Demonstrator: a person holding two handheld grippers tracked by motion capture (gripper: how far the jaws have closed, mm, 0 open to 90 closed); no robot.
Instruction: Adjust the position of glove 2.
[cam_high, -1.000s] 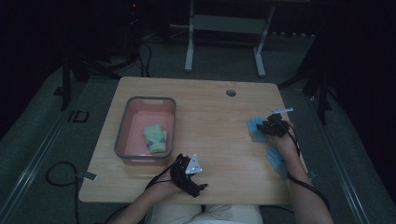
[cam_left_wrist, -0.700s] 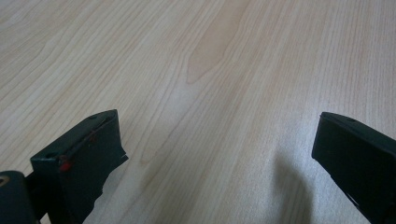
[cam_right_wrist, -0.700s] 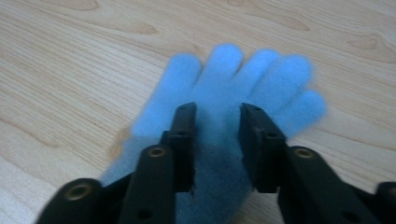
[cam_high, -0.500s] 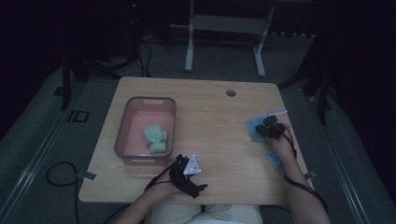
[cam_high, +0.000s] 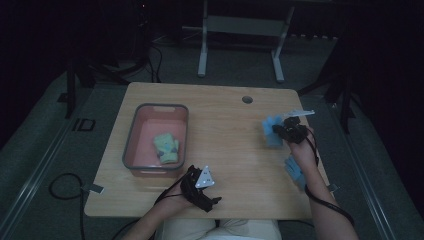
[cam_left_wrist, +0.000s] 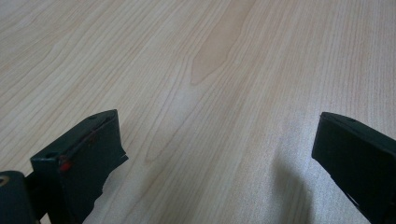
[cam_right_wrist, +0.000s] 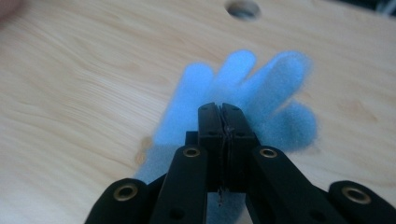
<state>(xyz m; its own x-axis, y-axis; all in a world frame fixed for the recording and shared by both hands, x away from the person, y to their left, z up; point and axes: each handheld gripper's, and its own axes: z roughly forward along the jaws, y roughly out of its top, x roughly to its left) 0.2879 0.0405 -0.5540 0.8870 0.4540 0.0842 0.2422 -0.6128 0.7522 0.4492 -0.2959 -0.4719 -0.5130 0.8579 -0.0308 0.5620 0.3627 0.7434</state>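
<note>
A blue glove (cam_high: 272, 131) hangs just above the right side of the wooden table (cam_high: 225, 115), pinched by my right gripper (cam_high: 287, 131). In the right gripper view the jaws have just been closing and now meet on the blue glove (cam_right_wrist: 261, 88), whose fingers point away from my right gripper (cam_right_wrist: 222, 109). A second blue glove (cam_high: 296, 170) lies flat beside the right forearm. My left gripper (cam_high: 200, 190) rests low at the table's front edge. In the left gripper view my left gripper (cam_left_wrist: 217, 144) stands open over bare wood, nothing between its fingers (cam_left_wrist: 93, 149).
A grey-rimmed pink bin (cam_high: 150, 112) stands on the left half of the table with a green glove (cam_high: 167, 148) inside. A cable hole (cam_high: 247, 99) sits near the far edge. A metal stand (cam_high: 240, 25) is on the floor beyond the table.
The right gripper's jaws closed on the blue glove, and the hand rose a little and carried it off the table. The left gripper stayed where it was.
</note>
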